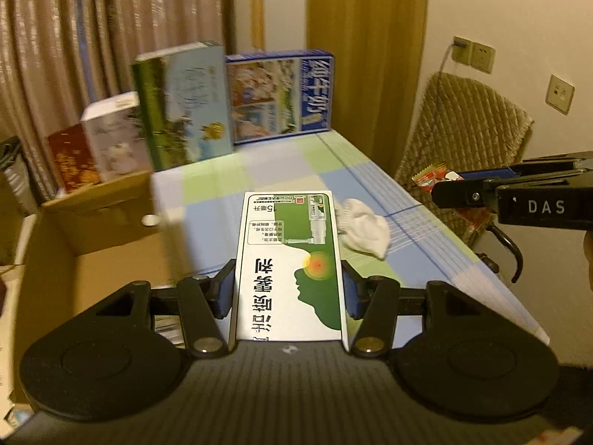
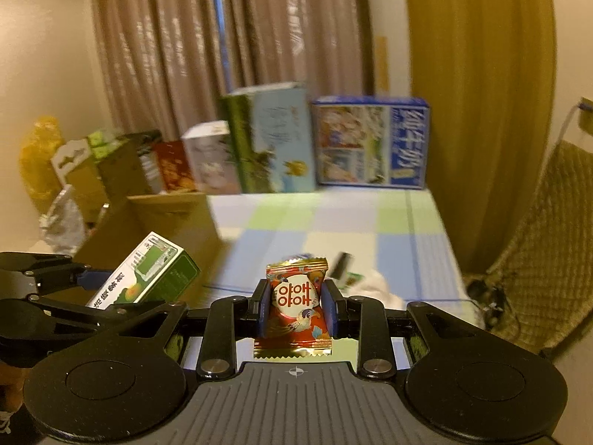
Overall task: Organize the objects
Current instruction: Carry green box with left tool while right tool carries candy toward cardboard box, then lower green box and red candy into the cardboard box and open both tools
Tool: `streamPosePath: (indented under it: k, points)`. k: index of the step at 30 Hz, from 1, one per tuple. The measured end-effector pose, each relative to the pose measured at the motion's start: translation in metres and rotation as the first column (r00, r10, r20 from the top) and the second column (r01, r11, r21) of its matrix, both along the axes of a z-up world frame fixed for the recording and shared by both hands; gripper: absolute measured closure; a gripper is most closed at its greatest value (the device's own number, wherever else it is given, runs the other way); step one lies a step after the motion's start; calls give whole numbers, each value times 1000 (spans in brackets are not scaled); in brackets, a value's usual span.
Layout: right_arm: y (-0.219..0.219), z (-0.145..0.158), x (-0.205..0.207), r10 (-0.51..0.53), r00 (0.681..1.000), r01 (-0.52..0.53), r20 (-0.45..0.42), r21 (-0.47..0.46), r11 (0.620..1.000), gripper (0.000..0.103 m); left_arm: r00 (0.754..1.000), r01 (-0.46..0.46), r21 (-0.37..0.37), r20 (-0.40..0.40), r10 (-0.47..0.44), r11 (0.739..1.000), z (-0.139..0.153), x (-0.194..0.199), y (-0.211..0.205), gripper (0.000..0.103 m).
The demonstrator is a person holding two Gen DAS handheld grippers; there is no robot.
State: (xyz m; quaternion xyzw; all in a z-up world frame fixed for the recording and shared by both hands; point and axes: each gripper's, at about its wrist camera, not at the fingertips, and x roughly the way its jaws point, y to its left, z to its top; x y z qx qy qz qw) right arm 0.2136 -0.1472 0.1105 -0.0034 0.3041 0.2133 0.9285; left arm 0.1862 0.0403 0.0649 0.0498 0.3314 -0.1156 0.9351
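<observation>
Left wrist, medicine box [image 1: 289, 263] lengthwise between gripper [image 1: 289, 289] fingers

The black two-finger left gripper [image 1: 288, 289] was clamped by its blue-padded fingers [image 1: 224, 293] on a green-and-white cardboard medicine box [image 1: 291, 259], while the black two-finger right gripper [image 2: 296, 306] was closed upon a red-and-gold foil candy packet [image 2: 294, 307], both held level above the table.

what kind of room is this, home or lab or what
Most likely a room in a home, not a lab. Floor-length curtains hang behind a table with a checked cloth, milk cartons stand along its far edge, and a chair with a quilted cover sits beside it.
</observation>
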Motion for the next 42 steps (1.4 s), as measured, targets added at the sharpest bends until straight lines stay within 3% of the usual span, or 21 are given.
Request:
streamPosePath:
  k: [20, 28, 42]
  points:
    - [156, 3, -44, 233, 972, -232, -26, 26, 972, 76, 977, -215, 72, 8, 215, 974, 38, -74, 159, 53]
    - [183, -1, -41, 262, 964, -261, -35, 35, 965, 77, 970, -241, 64, -15, 242, 969, 33, -74, 178, 53]
    - [190, -4, -36, 262, 964, -261, -47, 37, 965, 77, 972, -229, 64, -36, 231, 971, 23, -62, 176, 53]
